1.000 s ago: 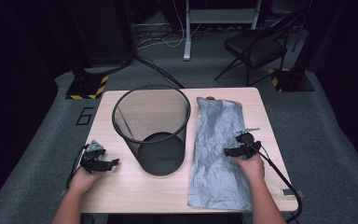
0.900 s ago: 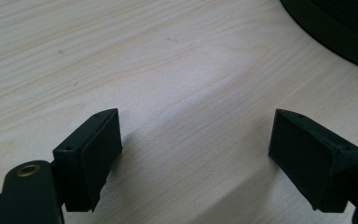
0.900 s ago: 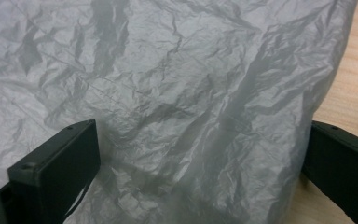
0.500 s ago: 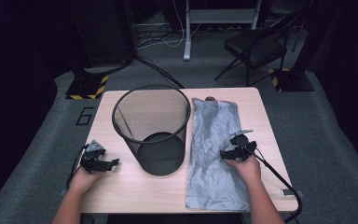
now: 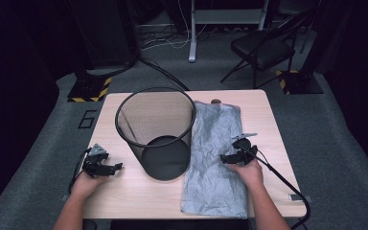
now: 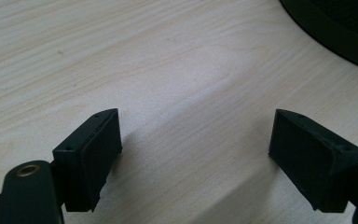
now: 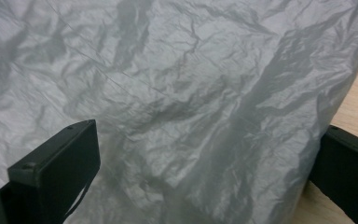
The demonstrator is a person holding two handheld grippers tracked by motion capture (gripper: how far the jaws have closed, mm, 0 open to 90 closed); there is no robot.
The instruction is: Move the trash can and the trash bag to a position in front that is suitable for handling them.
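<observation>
A black wire-mesh bin stands upright in the middle of the light wood table. To its right a crinkled grey plastic bag lies flat, running from the far edge to the near edge. My right gripper is open just above the bag's middle, jaws wide apart over the wrinkled grey bag. My left gripper rests open near the table's left front, left of the bin's base, with bare wood between its jaws.
A folding chair and a white desk leg stand on the carpet beyond the table. Yellow-black striped floor bases sit at the far left and far right. Each gripper trails a black cable.
My right gripper has moved left from the bag's right edge to over its middle. The left gripper, bin and bag have stayed put.
</observation>
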